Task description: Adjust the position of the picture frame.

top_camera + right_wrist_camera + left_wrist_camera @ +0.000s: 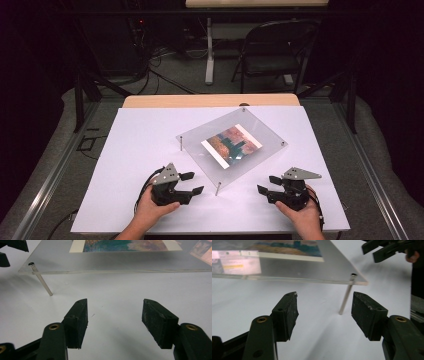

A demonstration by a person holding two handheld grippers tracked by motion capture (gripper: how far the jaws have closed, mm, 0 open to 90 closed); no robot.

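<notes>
A clear acrylic plate [197,142] stands on thin metal legs over the white board, turned like a diamond, with a colourful picture [231,145] in its middle. Its near corner leg [218,188] stands between my two grippers. My left gripper [196,182] is left of that leg, open and empty. In the left gripper view the leg [345,300] rises just ahead, inside the right jaw, under the plate [312,267]. My right gripper [265,184] sits right of the corner, open and empty. In the right gripper view the plate edge [112,271] runs across ahead and the leg [41,280] is far left.
The white board [135,150] covers a wooden table [210,101]. Bare white surface lies left of and in front of the plate. Beyond the table a black folding chair [272,55], a table leg [209,50] and cables lie on the floor.
</notes>
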